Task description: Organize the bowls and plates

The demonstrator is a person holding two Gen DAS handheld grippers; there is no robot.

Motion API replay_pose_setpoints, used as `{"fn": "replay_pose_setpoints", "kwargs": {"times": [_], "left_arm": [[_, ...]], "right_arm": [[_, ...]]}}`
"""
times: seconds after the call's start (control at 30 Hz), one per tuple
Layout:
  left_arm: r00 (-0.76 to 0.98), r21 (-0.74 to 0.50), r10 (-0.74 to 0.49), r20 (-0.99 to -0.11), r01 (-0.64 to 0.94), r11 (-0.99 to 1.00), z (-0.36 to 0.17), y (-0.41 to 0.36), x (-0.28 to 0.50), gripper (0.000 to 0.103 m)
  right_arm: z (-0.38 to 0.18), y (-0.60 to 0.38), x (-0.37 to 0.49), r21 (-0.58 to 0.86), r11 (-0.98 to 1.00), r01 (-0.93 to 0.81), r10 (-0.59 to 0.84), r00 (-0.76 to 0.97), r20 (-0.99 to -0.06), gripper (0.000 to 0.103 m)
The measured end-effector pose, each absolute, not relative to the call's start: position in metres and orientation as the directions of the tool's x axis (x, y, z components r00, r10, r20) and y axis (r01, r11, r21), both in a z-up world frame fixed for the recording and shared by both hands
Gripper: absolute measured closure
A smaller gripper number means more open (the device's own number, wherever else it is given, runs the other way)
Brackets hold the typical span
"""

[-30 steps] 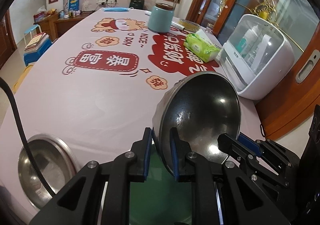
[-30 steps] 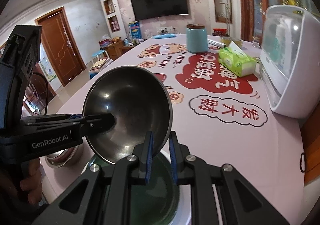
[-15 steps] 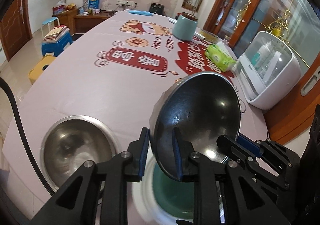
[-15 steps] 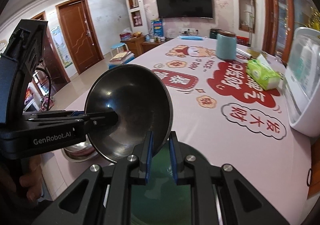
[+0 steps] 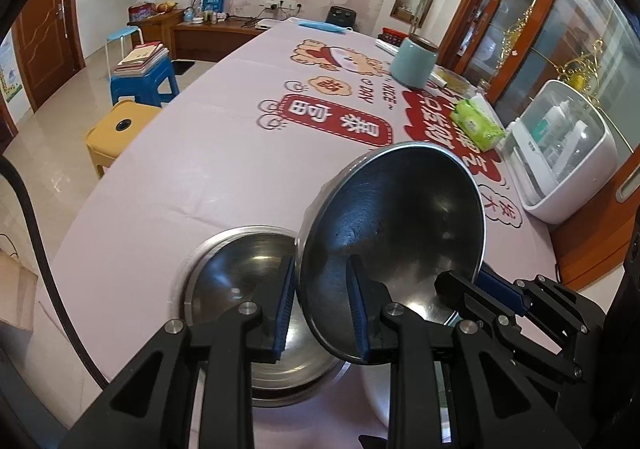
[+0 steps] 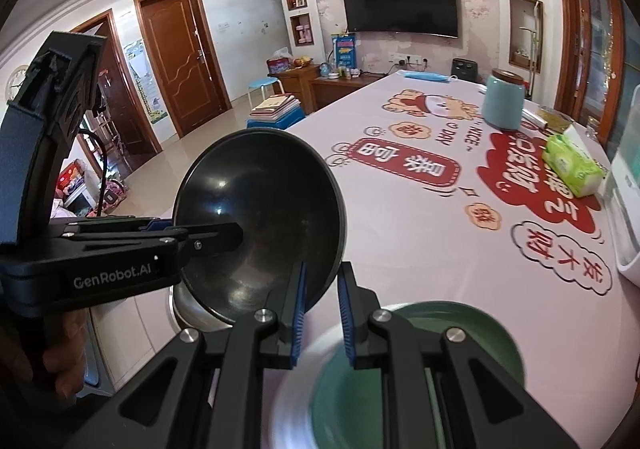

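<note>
A steel bowl point(image 5: 392, 233) hangs tilted above the table, held by its rim from two sides. My left gripper point(image 5: 320, 265) is shut on its near left rim, one pad outside and one inside. My right gripper point(image 6: 323, 269) is shut on the bowl's point(image 6: 260, 209) opposite rim and shows in the left wrist view as the right gripper point(image 5: 460, 279). A second steel bowl point(image 5: 240, 269) rests on the table right below the left gripper. A green dish with a white outside point(image 6: 400, 369) sits under the right gripper, blurred.
The pink printed tablecloth point(image 5: 200, 169) stretches ahead. A teal jar point(image 5: 412, 61), a green tissue pack point(image 5: 476, 121) and a white lidded cabinet point(image 5: 560, 153) stand along the right side. A yellow stool point(image 5: 120, 129) and a blue stool point(image 5: 144, 77) stand off the table's left edge.
Both grippers carried the tilted bowl sideways, so the second steel bowl now lies under the left gripper and the green dish sits further right. The left jaws stand slightly wider.
</note>
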State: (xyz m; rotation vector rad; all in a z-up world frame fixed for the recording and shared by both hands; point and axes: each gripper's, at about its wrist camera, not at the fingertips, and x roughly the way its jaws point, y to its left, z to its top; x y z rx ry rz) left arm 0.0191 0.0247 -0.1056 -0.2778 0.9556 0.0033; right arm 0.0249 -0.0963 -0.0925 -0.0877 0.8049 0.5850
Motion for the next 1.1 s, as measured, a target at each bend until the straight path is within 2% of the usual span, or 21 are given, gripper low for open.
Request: {"fn": "replay_pose_setpoints", "kwargs": {"times": [0.43,0.57,0.97,1.03,1.1], "left_arm": [[0.52,-0.227,-0.144,-0.842,-0.1,0.969,-0.119,0.074,0.023,0.078],[0.508,-0.225,-0.158,-0.847,-0.073,0.972,-0.123,0.083,0.025,0.071],[0.483,-0.209,-0.234,-0.843,0.107,0.972,-0.124,0.092,0.036,0.064],[0.482,-0.201,-0.242,-0.842,0.136,0.97,-0.123,0.092,0.037,0.057],[0.483,-0.197,-0.253,-0.838,0.164,0.967,-0.122,0.095,0.04,0.054]], "right_arm": [[-0.106,-0.048,0.02,0.174,0.86,-0.479,0.435,0.511,-0.742,0.087],[-0.112,-0.039,0.017,0.176,0.875,-0.45,0.412,0.504,-0.759,0.087],[-0.124,-0.027,0.001,0.186,0.939,-0.289,0.321,0.549,-0.772,0.086],[-0.125,-0.025,0.0,0.185,0.949,-0.254,0.301,0.562,-0.77,0.086],[-0.126,-0.024,-0.001,0.191,0.957,-0.219,0.284,0.573,-0.769,0.086]]}}
